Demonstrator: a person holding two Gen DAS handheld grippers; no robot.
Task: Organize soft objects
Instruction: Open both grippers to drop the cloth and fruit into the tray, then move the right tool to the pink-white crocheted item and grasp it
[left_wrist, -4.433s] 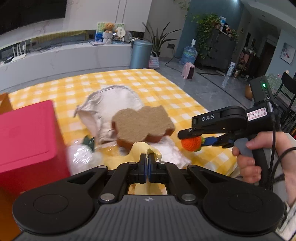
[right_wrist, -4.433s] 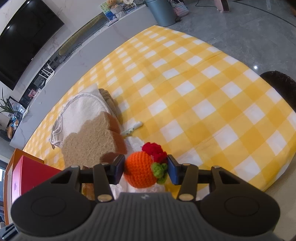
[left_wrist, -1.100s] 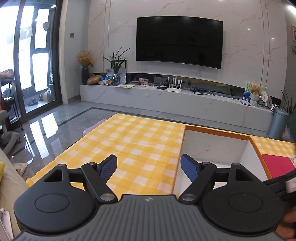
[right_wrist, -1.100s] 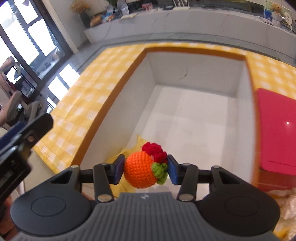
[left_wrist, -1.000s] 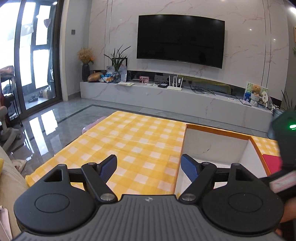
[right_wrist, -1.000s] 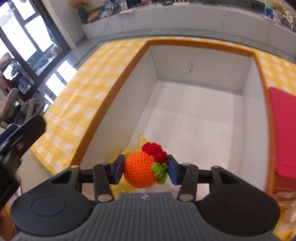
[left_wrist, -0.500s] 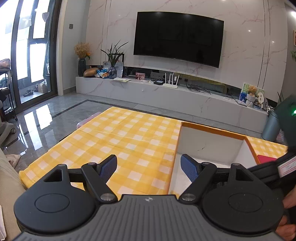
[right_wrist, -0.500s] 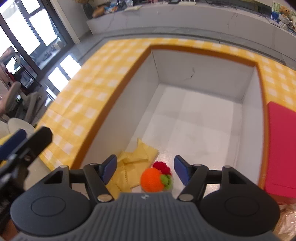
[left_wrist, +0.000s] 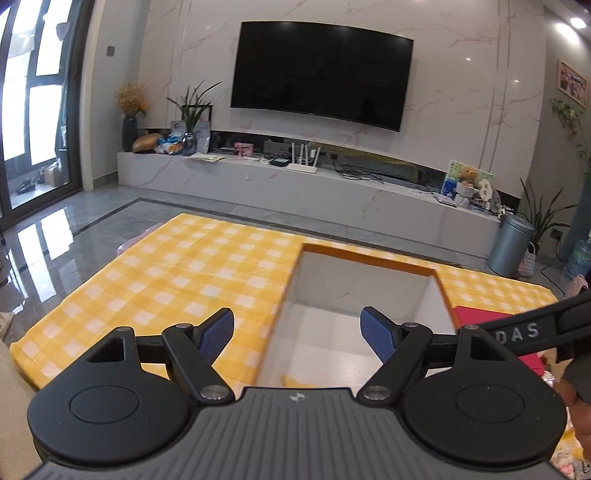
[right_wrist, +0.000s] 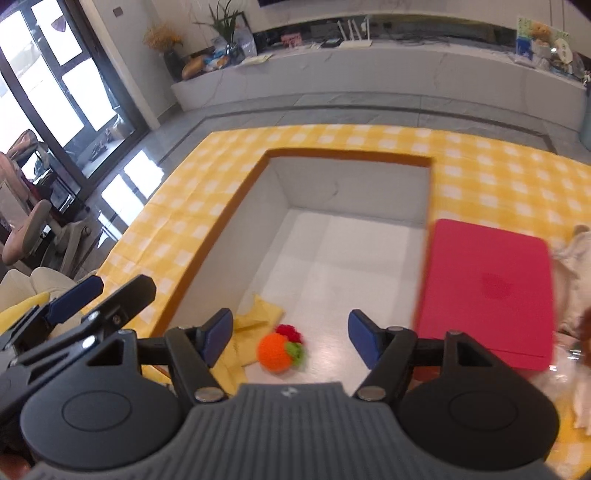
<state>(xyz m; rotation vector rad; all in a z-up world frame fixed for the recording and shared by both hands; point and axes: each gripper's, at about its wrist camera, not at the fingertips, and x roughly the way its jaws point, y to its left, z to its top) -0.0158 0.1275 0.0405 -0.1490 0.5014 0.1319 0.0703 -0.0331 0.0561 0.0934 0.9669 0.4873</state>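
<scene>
In the right wrist view, the yellow cloth (right_wrist: 242, 349) in the box (right_wrist: 236, 206) is partly hidden behind the right claw (right_wrist: 290, 334). At three o'clock, pale things (right_wrist: 570, 258) beside the red lid (right_wrist: 484, 291) are blurred and cut off.

Two wrist fisheyes, both aimed at one box on the desk

The left wrist view looks nearly level along its spread jaws, over the yellow checked desk (left_wrist: 192, 273) toward the television wall (left_wrist: 461, 81), seeing only the box's (left_wrist: 364, 260) far rim and inner walls. The right wrist view sits higher and tilts steeply down into the same box (right_wrist: 347, 157), close above its floor. Both share the box, the red lid (right_wrist: 487, 288) beside it, and the marble shelf (left_wrist: 332, 192).
</scene>
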